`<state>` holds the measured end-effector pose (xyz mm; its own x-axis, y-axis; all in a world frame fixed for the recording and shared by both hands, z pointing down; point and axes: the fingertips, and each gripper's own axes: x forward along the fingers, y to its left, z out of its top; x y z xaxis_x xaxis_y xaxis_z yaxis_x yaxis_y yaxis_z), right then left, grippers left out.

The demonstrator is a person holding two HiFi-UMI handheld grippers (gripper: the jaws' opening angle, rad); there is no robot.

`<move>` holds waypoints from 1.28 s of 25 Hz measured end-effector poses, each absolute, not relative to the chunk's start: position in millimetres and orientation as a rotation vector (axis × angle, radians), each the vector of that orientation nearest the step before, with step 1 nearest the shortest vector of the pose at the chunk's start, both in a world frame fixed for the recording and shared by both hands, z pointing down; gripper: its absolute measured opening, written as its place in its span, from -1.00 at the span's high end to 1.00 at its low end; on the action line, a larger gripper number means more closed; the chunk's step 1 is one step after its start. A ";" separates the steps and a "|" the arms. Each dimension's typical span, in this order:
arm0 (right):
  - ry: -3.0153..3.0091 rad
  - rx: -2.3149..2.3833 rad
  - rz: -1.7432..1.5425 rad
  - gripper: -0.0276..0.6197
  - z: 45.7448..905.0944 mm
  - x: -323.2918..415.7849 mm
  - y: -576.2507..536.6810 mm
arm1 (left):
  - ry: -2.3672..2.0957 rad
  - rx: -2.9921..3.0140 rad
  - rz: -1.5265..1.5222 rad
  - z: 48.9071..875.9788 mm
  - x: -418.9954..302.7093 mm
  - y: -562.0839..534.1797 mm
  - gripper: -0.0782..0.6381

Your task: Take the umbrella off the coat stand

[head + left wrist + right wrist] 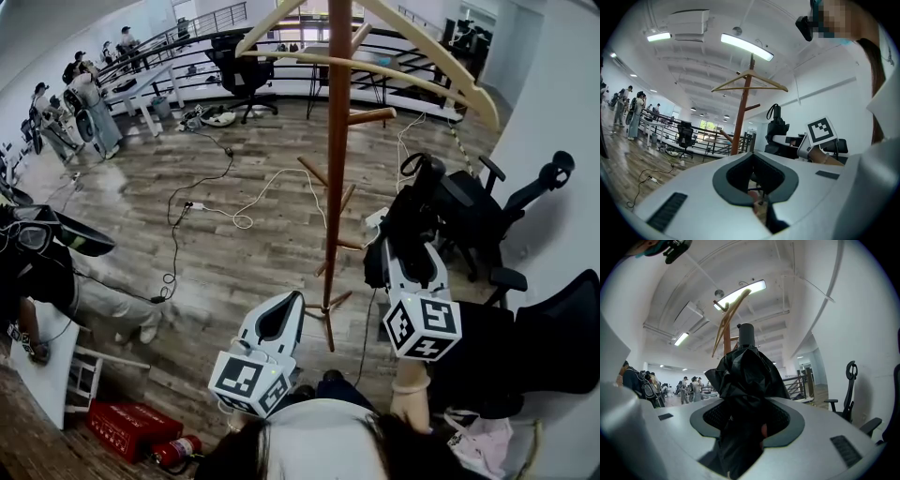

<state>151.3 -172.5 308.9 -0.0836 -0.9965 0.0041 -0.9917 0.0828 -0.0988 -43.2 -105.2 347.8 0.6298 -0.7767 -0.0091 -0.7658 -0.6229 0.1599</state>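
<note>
The wooden coat stand [336, 141] rises in the middle of the head view, with a pale hanger [412, 56] across its top. Just right of the pole my right gripper [405, 251] is shut on a black folded umbrella [414, 211], whose loop [412, 164] hangs free of the pegs. In the right gripper view the umbrella's crumpled fabric [745, 376] fills the jaws of my right gripper [747, 420]. In the left gripper view the umbrella [777, 129] stands right of the pole [742, 117]. My left gripper [281, 317] [757, 176] is open, with nothing between its jaws.
Black office chairs [525, 202] crowd the right wall. Cables [202, 206] trail over the wood floor. A red fire extinguisher [173, 452] and a red box [127, 427] lie at the lower left. People [89, 98] and a railing [169, 42] are far back.
</note>
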 end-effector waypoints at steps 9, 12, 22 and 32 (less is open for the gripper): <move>2.258 -2.092 -0.116 0.21 308.3 148.2 -156.5 | -1.253 2.724 -0.119 345.8 -40.5 -94.8 0.76; 2.258 -2.099 -0.116 0.21 309.8 146.7 -150.2 | -1.241 2.726 -0.123 346.4 -40.2 -90.3 0.76; 2.255 -2.117 -0.119 0.21 316.0 138.8 -126.7 | -1.205 2.730 -0.118 349.9 -43.5 -72.5 0.76; 2.248 -2.133 -0.105 0.21 323.6 127.8 -100.5 | -1.152 2.758 -0.102 352.1 -48.0 -56.3 0.76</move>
